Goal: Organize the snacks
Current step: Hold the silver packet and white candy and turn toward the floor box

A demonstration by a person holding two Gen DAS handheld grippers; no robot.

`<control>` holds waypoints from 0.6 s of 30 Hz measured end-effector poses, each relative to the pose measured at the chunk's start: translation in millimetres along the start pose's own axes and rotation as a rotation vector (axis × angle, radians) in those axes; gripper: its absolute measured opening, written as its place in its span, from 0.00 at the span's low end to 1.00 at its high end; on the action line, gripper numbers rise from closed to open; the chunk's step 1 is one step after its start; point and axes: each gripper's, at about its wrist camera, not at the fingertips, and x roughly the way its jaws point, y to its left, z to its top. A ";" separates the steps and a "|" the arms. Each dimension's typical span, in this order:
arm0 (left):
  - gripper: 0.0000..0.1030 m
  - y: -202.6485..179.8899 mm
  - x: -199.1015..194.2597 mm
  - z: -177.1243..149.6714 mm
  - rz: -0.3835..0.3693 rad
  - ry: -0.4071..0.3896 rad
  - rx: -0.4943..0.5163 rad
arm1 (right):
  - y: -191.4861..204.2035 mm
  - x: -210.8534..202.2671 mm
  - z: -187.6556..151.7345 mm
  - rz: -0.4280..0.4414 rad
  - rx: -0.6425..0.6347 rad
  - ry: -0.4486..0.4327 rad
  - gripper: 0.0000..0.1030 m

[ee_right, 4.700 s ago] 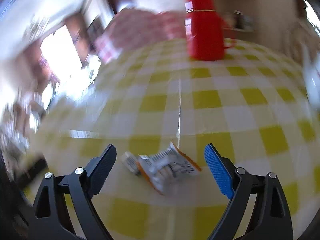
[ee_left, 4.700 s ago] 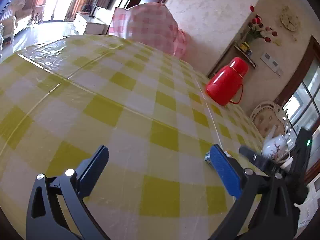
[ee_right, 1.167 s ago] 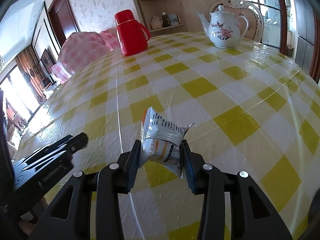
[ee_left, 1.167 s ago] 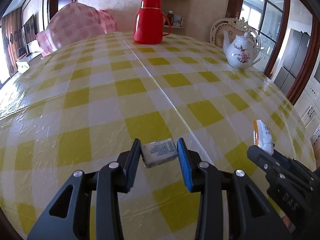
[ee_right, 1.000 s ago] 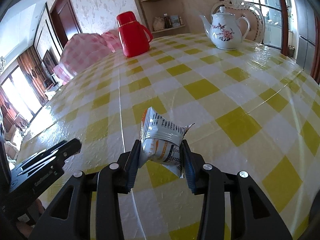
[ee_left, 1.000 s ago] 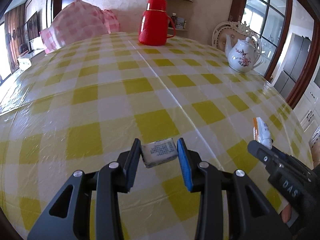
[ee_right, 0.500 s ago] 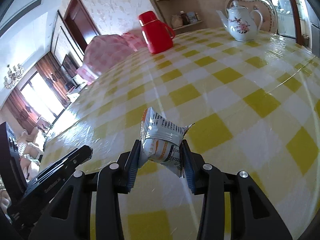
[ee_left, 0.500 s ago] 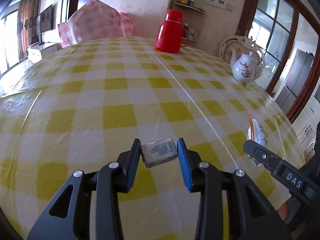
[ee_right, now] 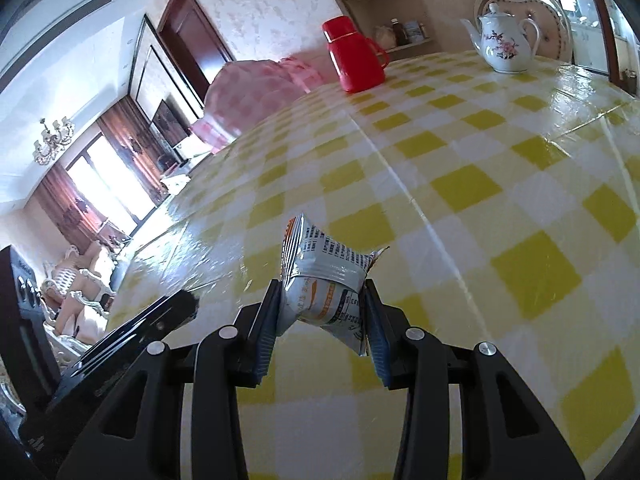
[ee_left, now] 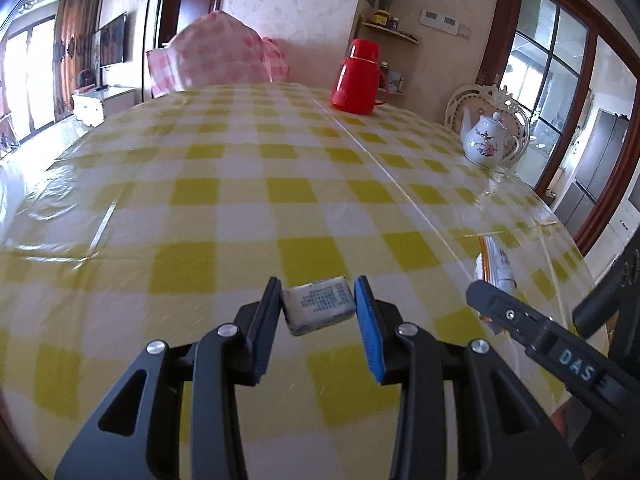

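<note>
A glossy plastic cloth in yellow-and-white checks covers the table (ee_left: 248,192), creased in long straight folds and shining where window light falls on it. At the far end of the table stands a smooth red thermos jug (ee_left: 358,76) with a side handle; a rounded white porcelain teapot (ee_left: 486,145) painted with pink flowers sits well to the right of the jug, in front of an ornate white chair back. Left of the jug, beyond the table edge, rises a pink gingham-covered mound (ee_left: 224,58). Behind the jug a pale patterned wall carries a small corner shelf of jars.

The left gripper (ee_left: 318,312) pinches a small pillow-shaped white packet (ee_left: 319,305) with fine printed text between its blue ribbed pads, lifted above the cloth, well on the near side of the jug. The right gripper (ee_right: 322,312) is clamped on a crinkled silvery foil snack pouch (ee_right: 324,276) with orange trim, its crimped top sticking up, also held above the table near the front edge.
</note>
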 end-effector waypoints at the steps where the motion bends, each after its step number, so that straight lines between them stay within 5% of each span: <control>1: 0.37 2.8 -7.6 -2.2 0.001 -0.001 -0.004 | 3.9 -3.8 -4.0 0.008 0.002 -0.003 0.39; 18: 0.37 86.5 -160.5 -47.5 0.128 -0.106 0.045 | 120.6 -35.2 -71.5 0.178 -0.230 0.080 0.39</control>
